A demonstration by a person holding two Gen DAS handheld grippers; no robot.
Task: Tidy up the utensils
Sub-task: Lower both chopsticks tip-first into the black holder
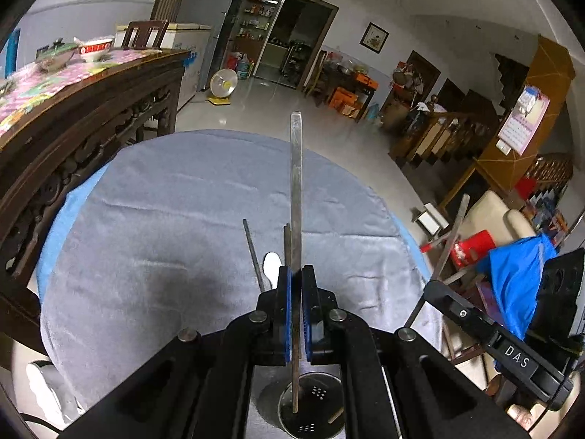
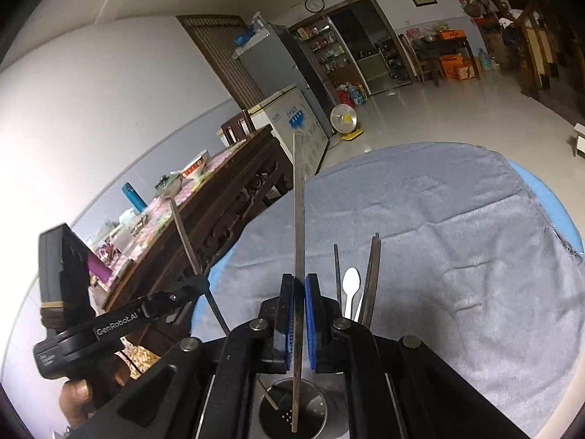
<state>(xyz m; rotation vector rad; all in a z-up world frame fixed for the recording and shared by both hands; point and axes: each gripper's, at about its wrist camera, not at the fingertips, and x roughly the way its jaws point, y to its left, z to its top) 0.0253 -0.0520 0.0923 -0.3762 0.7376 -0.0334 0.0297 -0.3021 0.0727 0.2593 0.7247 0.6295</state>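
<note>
**Both grippers holding a chopstick over the metal holder**

So each gripper has one long thin stick pinched, chopsticks by the look of them. The left gripper [image 1: 296, 274] has its blue-padded fingers [image 1: 284, 292] pressed tight on a flat metal chopstick [image 1: 296, 190] that sticks up and away from the camera, and its lower end hangs down into, or just above, the round perforated metal holder [image 1: 310, 408] at the bottom of the frame. Can't tell if the tip touches the bottom. Same deal on the right: the right gripper [image 2: 299, 281] has its fingers [image 2: 289, 303] clamped on a darker chopstick [image 2: 298, 205], lower end dipping toward the same holder [image 2: 292, 411]. A short wooden-looking stick leans inside the holder too, mostly hidden by the gripper body.

Just past the fingers, more utensils lie on the grey cloth [image 2: 438, 237] covering the round desk: a white plastic spoon [image 2: 351, 289], a couple of dark chopsticks [image 2: 373, 278] right beside it, and one more thin one on the other side. Their near ends are cut off by the grippers.

Each camera catches the other gripper at the frame edge, with a bit of a hand [image 2: 78, 398] under it. The carved wooden table beside the desk has bowls on it, pretty blurry.
</note>
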